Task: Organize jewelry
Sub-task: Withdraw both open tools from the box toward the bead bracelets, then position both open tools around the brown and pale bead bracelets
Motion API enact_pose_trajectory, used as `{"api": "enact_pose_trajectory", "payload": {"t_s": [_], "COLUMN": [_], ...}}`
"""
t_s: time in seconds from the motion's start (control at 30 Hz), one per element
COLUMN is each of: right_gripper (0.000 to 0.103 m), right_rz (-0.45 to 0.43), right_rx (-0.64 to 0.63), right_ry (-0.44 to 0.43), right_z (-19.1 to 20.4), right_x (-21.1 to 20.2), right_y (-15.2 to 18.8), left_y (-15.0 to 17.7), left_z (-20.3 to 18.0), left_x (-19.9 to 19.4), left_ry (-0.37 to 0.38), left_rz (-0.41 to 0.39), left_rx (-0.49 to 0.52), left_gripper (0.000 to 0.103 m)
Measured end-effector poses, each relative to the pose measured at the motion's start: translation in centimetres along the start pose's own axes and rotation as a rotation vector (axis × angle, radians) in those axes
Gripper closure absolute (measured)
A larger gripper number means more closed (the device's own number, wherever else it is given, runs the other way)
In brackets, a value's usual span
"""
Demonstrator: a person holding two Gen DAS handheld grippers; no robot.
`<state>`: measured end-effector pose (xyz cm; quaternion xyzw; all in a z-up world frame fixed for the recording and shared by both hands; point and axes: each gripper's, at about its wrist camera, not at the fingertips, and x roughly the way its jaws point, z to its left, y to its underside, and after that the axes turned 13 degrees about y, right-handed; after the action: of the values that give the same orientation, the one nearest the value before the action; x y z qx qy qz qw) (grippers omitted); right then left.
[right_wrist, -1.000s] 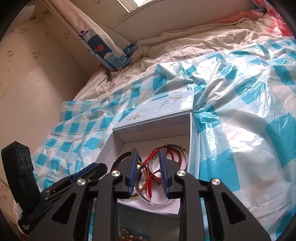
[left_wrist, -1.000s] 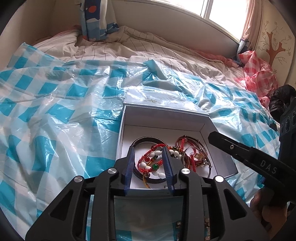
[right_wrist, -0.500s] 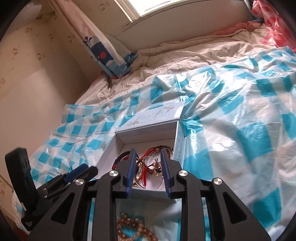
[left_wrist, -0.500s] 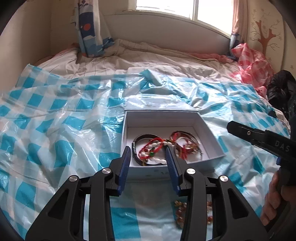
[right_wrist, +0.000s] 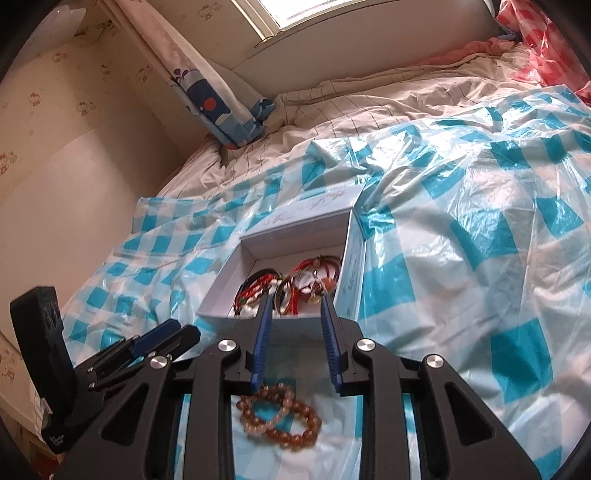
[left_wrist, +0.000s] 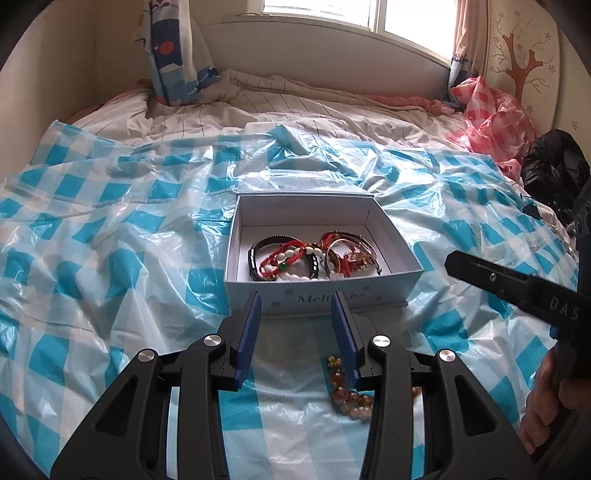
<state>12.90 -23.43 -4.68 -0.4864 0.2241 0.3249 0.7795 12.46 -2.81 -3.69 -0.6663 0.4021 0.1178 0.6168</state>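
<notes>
Both grippers withdrew from box (left_wrist: 321, 295) (empty).

- blue-checked plastic sheet (left_wrist: 110, 229) spread over the bed
- striped quilt (left_wrist: 295, 103) behind it
- curtain (left_wrist: 170, 55) by the window (left_wrist: 354, 14)
- red-checked bag (left_wrist: 495, 107) beside black bag (left_wrist: 550, 166)

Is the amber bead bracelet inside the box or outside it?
Outside. The amber bead bracelet lies on the checked plastic sheet, in front of the box.

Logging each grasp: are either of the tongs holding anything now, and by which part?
Nothing is held. Left tongs and right tongs are open and empty; the amber bracelet lies on the sheet.
</notes>
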Motion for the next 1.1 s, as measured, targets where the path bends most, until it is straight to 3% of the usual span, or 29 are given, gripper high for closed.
{"api": "enact_pose_trajectory", "payload": {"t_s": [0.57, 0.9, 1.1], "right_gripper": [0.076, 0.076, 0.075], "right_rz": [0.034, 0.087, 0.101], "right_rx": [-0.033, -0.067, -0.065], "right_ry": [0.043, 0.092, 0.106], "right_z": [0.4, 0.7, 0.4], "right_x": [-0.5, 0.0, 0.1], "right_y": [2.0, 3.1, 3.4], "left_y": [1.5, 3.8, 4.9], "left_z": [-1.0, -4.3, -5.8], "left_x": [-0.7, -0.2, 0.8], "left_ry": [0.012, 0.076, 0.051], "left_rz": [0.042, 0.145, 0.195], "left_rx": [0.031, 0.163, 0.245], "left_gripper": [0.066, 0.06, 0.06]}}
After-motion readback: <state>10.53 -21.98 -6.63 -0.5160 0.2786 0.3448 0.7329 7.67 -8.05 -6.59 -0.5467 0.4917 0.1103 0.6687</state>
